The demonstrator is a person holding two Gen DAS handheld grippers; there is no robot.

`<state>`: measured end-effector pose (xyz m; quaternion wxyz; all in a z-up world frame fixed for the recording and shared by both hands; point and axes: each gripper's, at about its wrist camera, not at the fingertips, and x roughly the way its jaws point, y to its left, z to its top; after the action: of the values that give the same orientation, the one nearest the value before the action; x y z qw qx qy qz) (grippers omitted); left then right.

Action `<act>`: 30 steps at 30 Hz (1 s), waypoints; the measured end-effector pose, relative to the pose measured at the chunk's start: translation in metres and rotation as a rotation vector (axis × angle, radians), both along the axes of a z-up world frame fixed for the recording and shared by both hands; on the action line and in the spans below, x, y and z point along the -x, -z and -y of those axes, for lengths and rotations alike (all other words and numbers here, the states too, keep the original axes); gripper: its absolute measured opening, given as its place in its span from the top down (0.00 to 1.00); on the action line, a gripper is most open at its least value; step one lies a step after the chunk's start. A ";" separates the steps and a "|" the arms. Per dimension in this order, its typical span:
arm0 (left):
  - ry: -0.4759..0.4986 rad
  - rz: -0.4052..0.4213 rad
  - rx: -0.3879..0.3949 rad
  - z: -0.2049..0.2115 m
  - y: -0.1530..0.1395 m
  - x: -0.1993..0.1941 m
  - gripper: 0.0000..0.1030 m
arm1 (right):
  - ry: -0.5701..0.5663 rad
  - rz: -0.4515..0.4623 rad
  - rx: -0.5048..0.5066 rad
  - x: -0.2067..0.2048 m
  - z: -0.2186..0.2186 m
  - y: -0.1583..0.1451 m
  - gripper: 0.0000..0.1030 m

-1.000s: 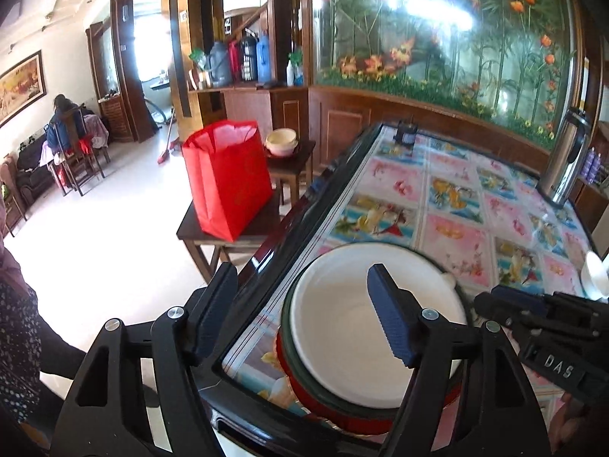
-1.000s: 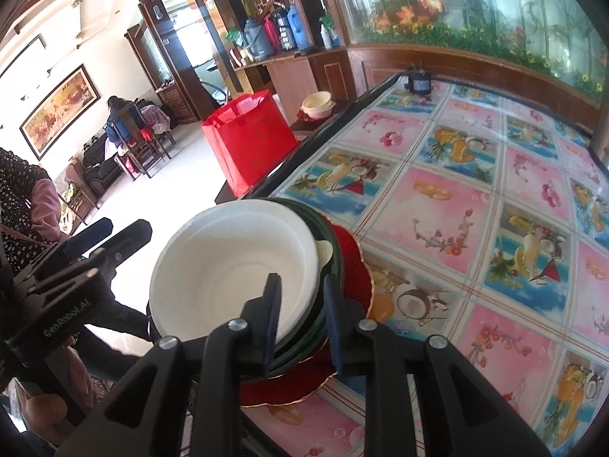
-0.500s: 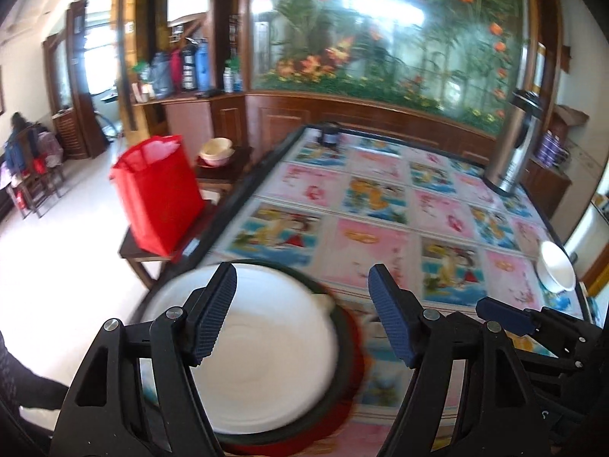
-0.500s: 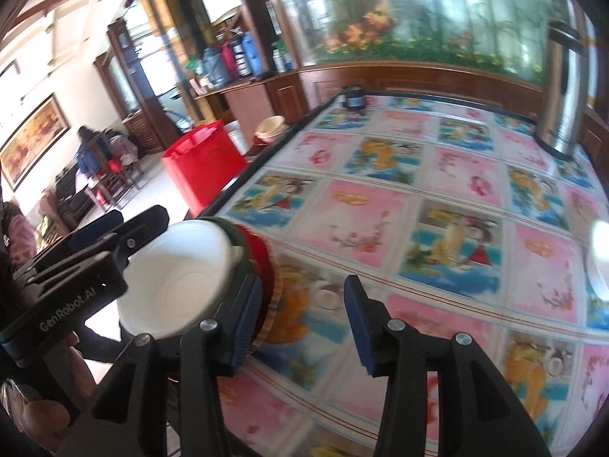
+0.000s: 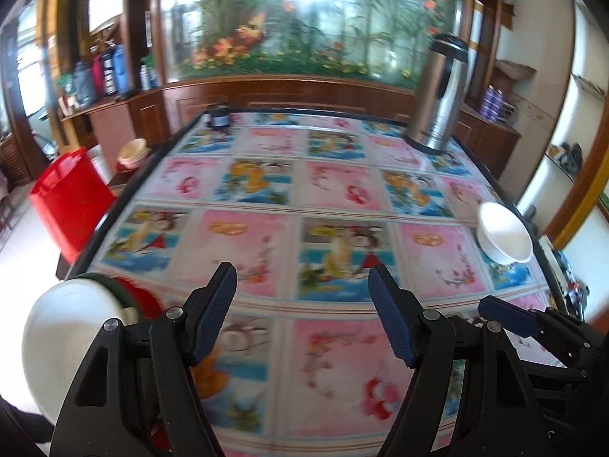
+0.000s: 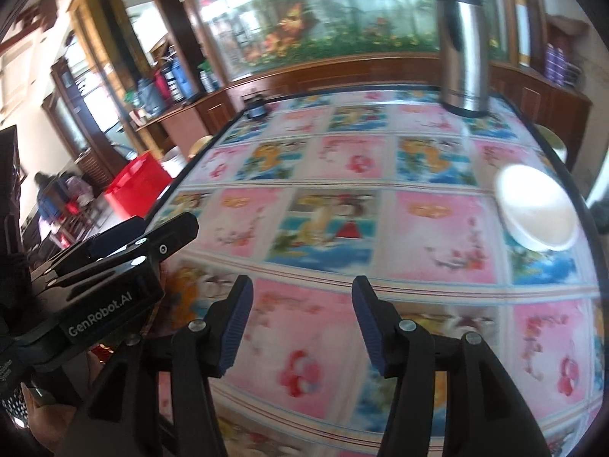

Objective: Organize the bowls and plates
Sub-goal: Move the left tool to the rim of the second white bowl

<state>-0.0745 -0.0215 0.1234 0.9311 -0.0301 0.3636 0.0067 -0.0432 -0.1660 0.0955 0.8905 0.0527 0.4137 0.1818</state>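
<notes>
Above the table (image 5: 342, 190), both grippers, left (image 5: 302, 312) and right (image 6: 300, 323), have swung off the stack (image 5: 68, 339) (jaws apart, empty) toward a lone white bowl (image 6: 536, 209).

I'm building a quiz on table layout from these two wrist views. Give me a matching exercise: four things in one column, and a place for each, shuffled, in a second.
Things:
1. lone white bowl
2. steel thermos
3. stack of dishes
4. red bag

Places:
A. far right corner of the table
B. off the table, beyond its left edge
C. near left corner of the table
D. right edge of the table, about midway

Pairs: 1-D, 2-A, 3-C, 4-B
</notes>
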 end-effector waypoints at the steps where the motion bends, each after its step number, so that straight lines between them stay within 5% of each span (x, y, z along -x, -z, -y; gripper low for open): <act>1: 0.018 -0.007 -0.005 0.010 0.002 -0.005 0.30 | 0.018 -0.004 0.000 0.000 0.010 0.001 0.47; 30: 0.189 -0.066 0.001 0.131 0.020 -0.068 0.30 | 0.282 -0.018 -0.019 -0.021 0.160 0.001 0.45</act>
<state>-0.0069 -0.1529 0.1030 0.9151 0.0042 0.3950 -0.0805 -0.0218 -0.3259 0.0945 0.9029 0.1205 0.4086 0.0583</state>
